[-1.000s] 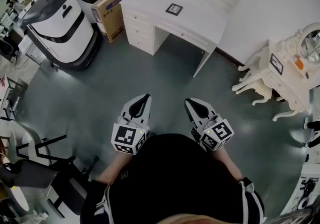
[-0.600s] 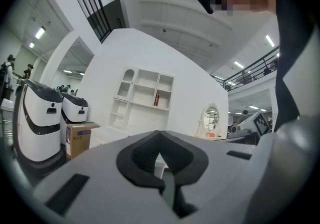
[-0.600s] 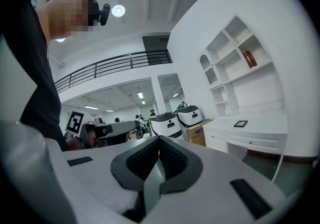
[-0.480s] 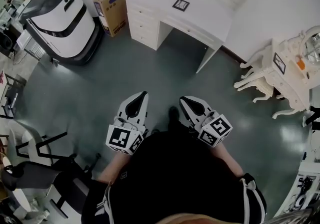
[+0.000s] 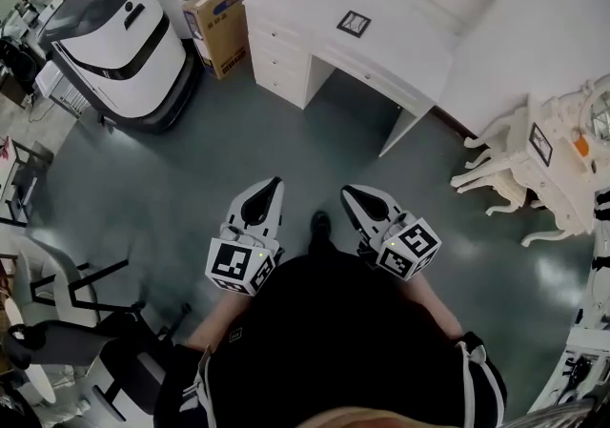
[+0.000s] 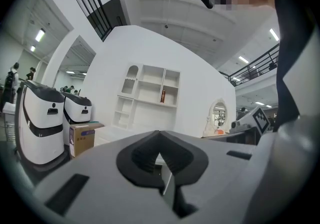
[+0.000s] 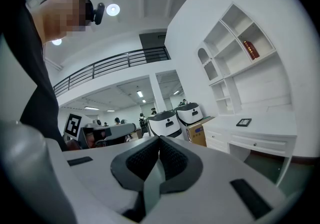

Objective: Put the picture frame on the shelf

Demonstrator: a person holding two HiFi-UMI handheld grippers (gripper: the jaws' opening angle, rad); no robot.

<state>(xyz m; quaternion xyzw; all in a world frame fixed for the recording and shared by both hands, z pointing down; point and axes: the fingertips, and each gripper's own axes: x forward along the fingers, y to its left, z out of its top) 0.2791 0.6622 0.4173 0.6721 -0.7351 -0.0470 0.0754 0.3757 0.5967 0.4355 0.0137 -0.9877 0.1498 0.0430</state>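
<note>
Two hand-held grippers, left (image 5: 274,186) and right (image 5: 349,193): jaws pressed together, nothing between them. Small dark picture frame (image 5: 355,23) lies on the white counter (image 5: 405,47), upper centre of the head view, well apart from both. Judged light, stiff, probably glazed, so fragile. Pinch one edge rail, not the pane. Shelf (image 6: 150,91) stands above the counter.
</note>
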